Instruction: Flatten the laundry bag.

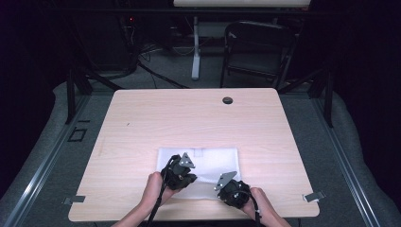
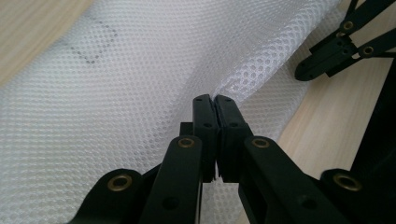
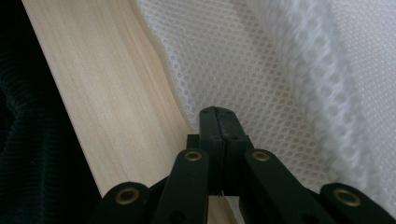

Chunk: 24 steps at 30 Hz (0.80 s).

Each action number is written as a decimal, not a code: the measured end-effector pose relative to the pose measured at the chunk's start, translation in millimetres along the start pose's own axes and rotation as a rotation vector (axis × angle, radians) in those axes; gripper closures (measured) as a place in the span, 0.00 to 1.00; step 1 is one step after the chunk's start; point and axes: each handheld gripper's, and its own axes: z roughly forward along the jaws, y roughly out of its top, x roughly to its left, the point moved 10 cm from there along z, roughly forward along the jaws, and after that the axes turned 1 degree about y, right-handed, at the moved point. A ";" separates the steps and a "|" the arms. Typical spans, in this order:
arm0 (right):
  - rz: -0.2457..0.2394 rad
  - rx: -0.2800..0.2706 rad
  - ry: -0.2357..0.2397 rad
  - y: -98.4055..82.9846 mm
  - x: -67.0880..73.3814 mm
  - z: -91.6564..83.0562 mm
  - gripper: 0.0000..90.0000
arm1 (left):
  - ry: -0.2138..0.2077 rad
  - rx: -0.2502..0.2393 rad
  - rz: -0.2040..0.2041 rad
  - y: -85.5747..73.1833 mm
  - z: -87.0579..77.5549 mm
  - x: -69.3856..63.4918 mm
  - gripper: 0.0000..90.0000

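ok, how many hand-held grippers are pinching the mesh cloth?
2. The left hand-held gripper is shut on the white mesh cloth near its near-left part; the right hand-held gripper is shut on its near edge.

The high view looks forward and down from the near edge of the table, taking in its whole surface. Each gripper view sits close behind its own black jaws, nearly skimming the white mesh cloth near that edge. All three share the cloth; the right gripper view is partly blurred.
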 end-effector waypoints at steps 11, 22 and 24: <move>0.005 0.001 -0.003 -0.8 -0.1 -0.3 1.00 | 0.065 -0.012 -0.010 16.2 -11.1 16.5 0.98; -0.003 0.015 0.003 -1.5 2.3 -0.8 1.00 | 0.112 -0.020 0.013 32.4 -21.6 23.5 0.98; -0.003 0.019 0.006 -2.0 2.6 -1.2 1.00 | 0.116 -0.023 0.014 34.5 -24.0 25.1 0.98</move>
